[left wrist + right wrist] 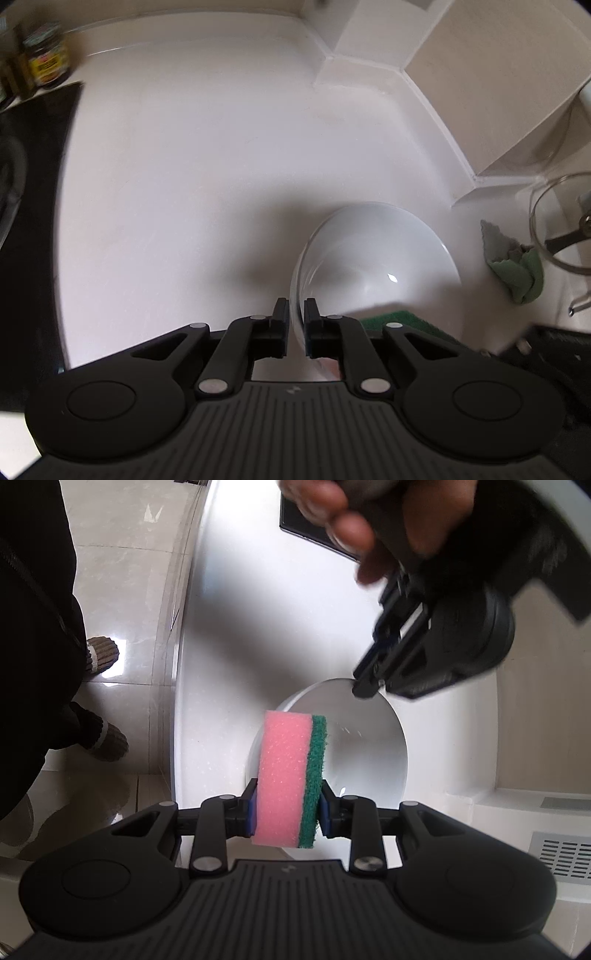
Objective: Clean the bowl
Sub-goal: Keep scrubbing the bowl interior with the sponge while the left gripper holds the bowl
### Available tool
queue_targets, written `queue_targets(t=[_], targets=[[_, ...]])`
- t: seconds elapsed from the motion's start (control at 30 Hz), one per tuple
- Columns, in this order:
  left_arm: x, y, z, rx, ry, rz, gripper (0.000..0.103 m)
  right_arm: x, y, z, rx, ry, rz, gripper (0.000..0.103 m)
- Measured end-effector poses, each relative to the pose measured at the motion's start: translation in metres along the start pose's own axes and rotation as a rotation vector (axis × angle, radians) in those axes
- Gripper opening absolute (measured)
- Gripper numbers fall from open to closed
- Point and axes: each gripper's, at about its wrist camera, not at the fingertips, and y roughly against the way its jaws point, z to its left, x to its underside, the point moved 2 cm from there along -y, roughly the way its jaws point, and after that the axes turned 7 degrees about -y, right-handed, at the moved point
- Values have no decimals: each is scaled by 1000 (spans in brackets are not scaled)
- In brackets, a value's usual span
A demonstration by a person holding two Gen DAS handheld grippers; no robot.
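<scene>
White ceramic bowl (376, 266) on the white countertop (192, 177), tilted; left gripper (295, 317) pinches its rim. Right gripper (286, 805) clamps the pink-and-green sponge (291, 775) over it. Interior looks clean; scrubbing probably underway, rinse left.
</scene>
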Motion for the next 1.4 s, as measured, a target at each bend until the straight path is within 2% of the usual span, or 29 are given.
queue_targets(t=[0.13, 0.23, 0.33, 0.53, 0.7, 0.83, 1.03, 1.1, 1.2, 1.33, 1.4], targets=[[15, -11, -3, 17, 17, 53, 3, -1, 1, -3, -2, 7, 0, 26], [16, -24, -3, -2, 31, 70, 2, -1, 1, -1, 2, 14, -1, 26], [14, -26, 0, 0, 55, 56, 2, 1, 2, 0, 7, 7, -3, 27], [11, 6, 8, 68, 125, -26, 3, 5, 5, 2, 14, -1, -7, 27], [5, -7, 1, 91, 122, 12, 3, 6, 2, 4, 7, 9, -2, 26], [5, -18, -2, 91, 134, 35, 9, 4, 6, 0, 9, 8, -4, 26], [-1, -33, -15, 17, 62, 69, 14, 2, 8, -3, 8, 8, -1, 26], [-4, -33, -22, -8, -24, 67, 14, 2, 9, -3, 6, 8, -2, 26], [-13, -37, -25, 1, -116, 79, 13, 4, 8, -3, -1, 12, 1, 27], [-30, -42, -21, 13, -121, 77, 7, 13, 8, -2, -7, 47, 18, 27], [-34, -44, -18, 26, -71, 81, 7, 14, 7, -3, -9, 41, 17, 27]])
